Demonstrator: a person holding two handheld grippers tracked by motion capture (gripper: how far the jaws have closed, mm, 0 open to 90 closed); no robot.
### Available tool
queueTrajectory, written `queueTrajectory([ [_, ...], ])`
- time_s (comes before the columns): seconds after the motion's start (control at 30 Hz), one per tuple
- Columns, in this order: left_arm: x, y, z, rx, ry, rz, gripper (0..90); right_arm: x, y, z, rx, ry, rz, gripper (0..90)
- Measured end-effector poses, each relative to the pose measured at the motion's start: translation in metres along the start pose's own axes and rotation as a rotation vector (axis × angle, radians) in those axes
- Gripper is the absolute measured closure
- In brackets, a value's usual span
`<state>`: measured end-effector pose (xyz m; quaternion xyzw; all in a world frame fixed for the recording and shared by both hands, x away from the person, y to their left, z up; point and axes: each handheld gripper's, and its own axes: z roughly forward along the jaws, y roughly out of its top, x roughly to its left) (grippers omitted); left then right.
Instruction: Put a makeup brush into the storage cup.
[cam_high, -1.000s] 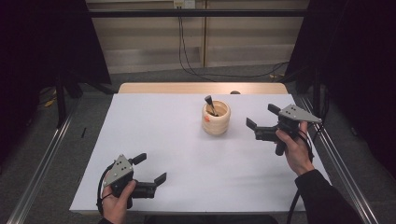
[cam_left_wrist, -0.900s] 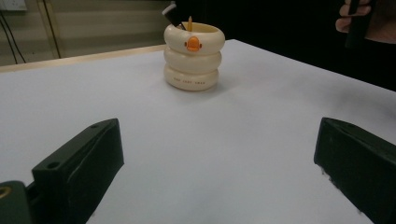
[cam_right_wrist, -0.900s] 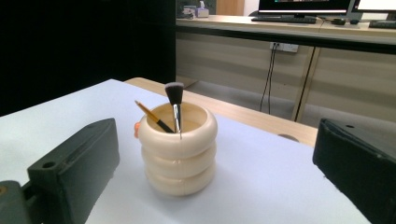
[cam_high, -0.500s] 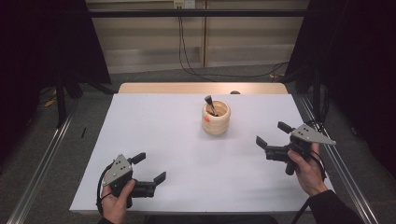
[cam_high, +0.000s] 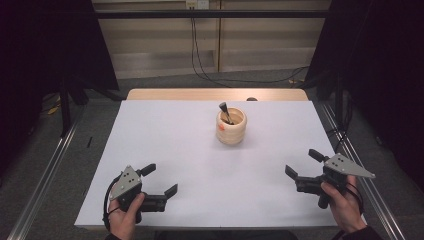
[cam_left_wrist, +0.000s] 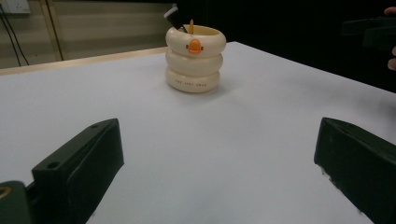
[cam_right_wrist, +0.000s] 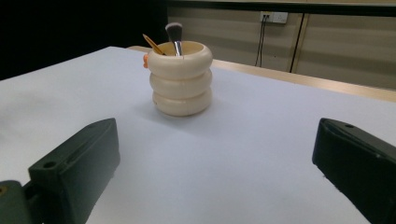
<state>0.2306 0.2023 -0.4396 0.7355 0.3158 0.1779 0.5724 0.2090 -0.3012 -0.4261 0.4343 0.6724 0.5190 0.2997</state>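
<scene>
The cream ringed cup (cam_high: 231, 126) stands upright on the white bench (cam_high: 180, 150), just past the centre toward twelve o'clock in the high view. A makeup brush (cam_high: 224, 111) leans inside it, bristles up, and from the right gripper view a thin orange stick (cam_right_wrist: 152, 45) pokes out beside the brush. The left gripper view catches a small orange duck face (cam_left_wrist: 194, 46) on the cup's top ring.

Down at seven o'clock, the left tool (cam_high: 159, 181) sits low over the bench near its front edge, jaws spread wide, nothing between them, gripped by the left hand (cam_high: 125, 220). Over at four o'clock, the right tool (cam_high: 303, 164) hovers by the bench's right edge in the right hand (cam_high: 342, 202), jaws likewise spread and empty.

Both tools are well apart from the cup, each pointing in toward it. The cup stands clear between the black jaws in both gripper views, with open white bench in front of it.
</scene>
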Motion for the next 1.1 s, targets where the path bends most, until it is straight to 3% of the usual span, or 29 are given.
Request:
queueTrajectory([
  [0.27, 0.000, 0.000, -0.002, -0.013, -0.005, -0.003, 1.2, 0.004, -0.012, -0.013, -0.001, -0.014, 0.003, 0.5],
  [0.37, -0.002, 0.000, -0.003, -0.016, 0.016, -0.009, 1.2, 0.004, -0.016, -0.019, 0.000, -0.015, 0.011, 0.6],
  [0.63, -0.003, 0.000, -0.006, -0.020, 0.023, -0.005, 1.1, 0.002, -0.026, -0.032, 0.001, -0.040, 0.029, 0.6],
  [0.83, -0.006, 0.000, -0.009, -0.029, 0.021, -0.005, 1.0, 0.001, -0.028, -0.030, 0.019, -0.031, 0.030, 0.6],
  [0.87, -0.006, 0.000, -0.010, -0.027, 0.019, 0.000, 1.0, 0.001, -0.028, -0.029, 0.014, -0.040, 0.010, 0.6],
  [1.1, -0.005, -0.001, -0.008, -0.019, 0.022, -0.007, 1.0, 0.001, -0.027, -0.030, 0.004, -0.034, 0.012, 2.0],
])
